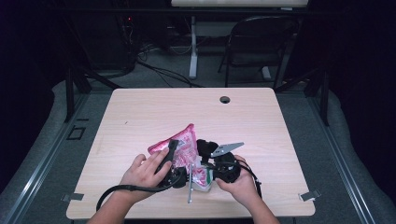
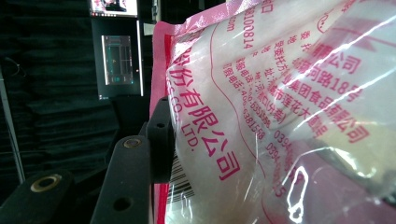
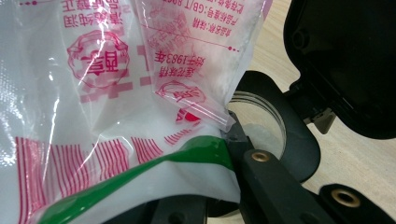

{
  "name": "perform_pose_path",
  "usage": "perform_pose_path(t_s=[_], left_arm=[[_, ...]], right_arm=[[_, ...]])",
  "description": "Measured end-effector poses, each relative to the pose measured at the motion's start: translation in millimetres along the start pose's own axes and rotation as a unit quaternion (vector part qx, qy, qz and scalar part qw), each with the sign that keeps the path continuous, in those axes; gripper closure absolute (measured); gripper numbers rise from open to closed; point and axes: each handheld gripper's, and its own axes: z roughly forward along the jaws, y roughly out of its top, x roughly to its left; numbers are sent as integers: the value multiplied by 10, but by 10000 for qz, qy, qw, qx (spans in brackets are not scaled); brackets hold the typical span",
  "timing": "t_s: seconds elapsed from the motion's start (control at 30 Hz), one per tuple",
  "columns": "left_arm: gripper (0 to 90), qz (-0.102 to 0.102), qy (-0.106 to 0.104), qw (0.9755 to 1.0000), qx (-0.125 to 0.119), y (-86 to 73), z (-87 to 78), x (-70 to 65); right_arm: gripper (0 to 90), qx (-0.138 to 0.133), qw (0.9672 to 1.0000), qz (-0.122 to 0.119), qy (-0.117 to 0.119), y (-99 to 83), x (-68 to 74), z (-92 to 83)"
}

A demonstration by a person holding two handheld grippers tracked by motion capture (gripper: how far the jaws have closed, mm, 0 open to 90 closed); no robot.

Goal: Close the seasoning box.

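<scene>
Two grippers met on one pink-printed plastic bag of white powder, which sat near my edge of the wooden table. Left of the bag's middle, my left gripper pinched its full body, jaws partway spread around the bulk; in the left gripper view a black pad pressed into the film beside the barcode. I judged that grip was meant to steady the bag and tilt it. Right of the bag's middle, my right gripper was clamped on the bag's lower corner, jaws pressed together on the thin film by the green stripe. Just beyond that corner stood a small clear-walled container in a black holder, its black lid swung open, probably so the powder could go in. Behind the bag, the tabletop was pale wood grain with a cable hole; beyond it stood a folding chair on grey carpet in a dark room.
</scene>
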Motion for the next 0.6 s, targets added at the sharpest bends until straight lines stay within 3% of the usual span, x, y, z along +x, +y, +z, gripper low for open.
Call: perform_pose_path(t_s=[0.6], left_arm=[[581,12,37,10000,-39,9,-5,4]], right_arm=[[900,26,10000,19,15,-1,0,15]])
